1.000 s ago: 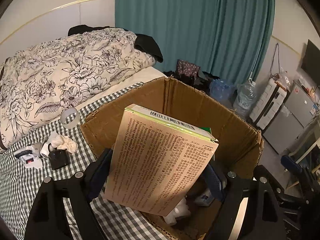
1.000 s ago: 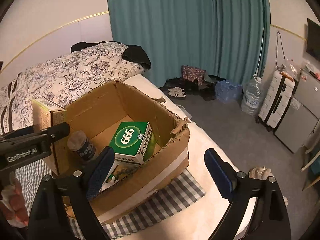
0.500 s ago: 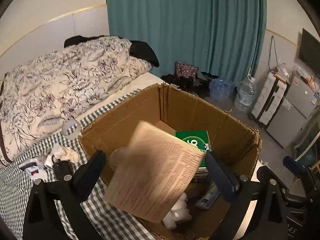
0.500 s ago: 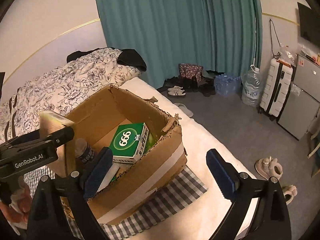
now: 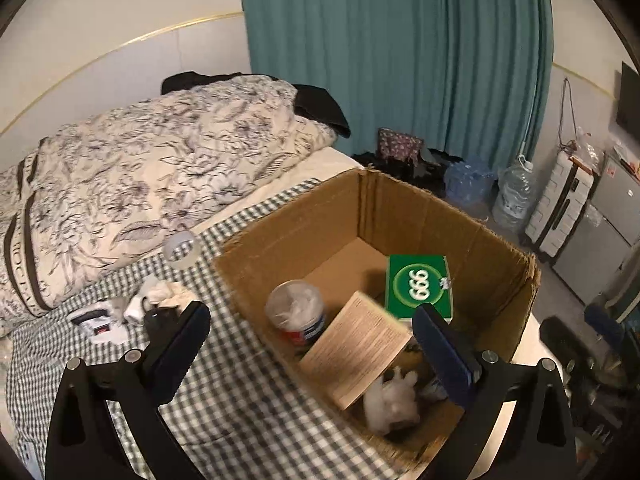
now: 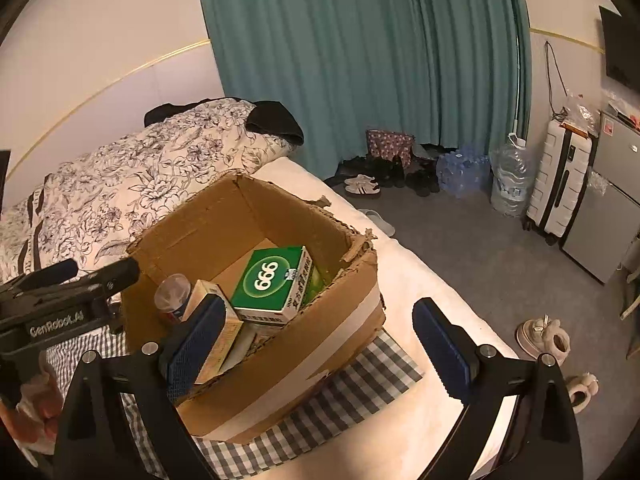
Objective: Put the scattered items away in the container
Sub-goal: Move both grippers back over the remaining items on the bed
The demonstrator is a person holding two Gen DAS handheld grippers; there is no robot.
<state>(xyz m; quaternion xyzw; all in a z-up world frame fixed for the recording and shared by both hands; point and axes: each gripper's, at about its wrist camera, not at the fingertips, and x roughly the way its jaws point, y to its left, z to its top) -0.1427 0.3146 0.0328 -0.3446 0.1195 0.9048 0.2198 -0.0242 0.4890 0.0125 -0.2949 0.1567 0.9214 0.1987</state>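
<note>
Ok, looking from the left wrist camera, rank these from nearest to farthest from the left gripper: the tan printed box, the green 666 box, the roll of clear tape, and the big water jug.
1. Tan printed box: between the open fingers, tilted inside the cardboard box.
2. Green 666 box: deeper in the cardboard box, just beyond.
3. Roll of clear tape: on the checked cloth, up left.
4. Water jug: on the floor, far right.
</note>
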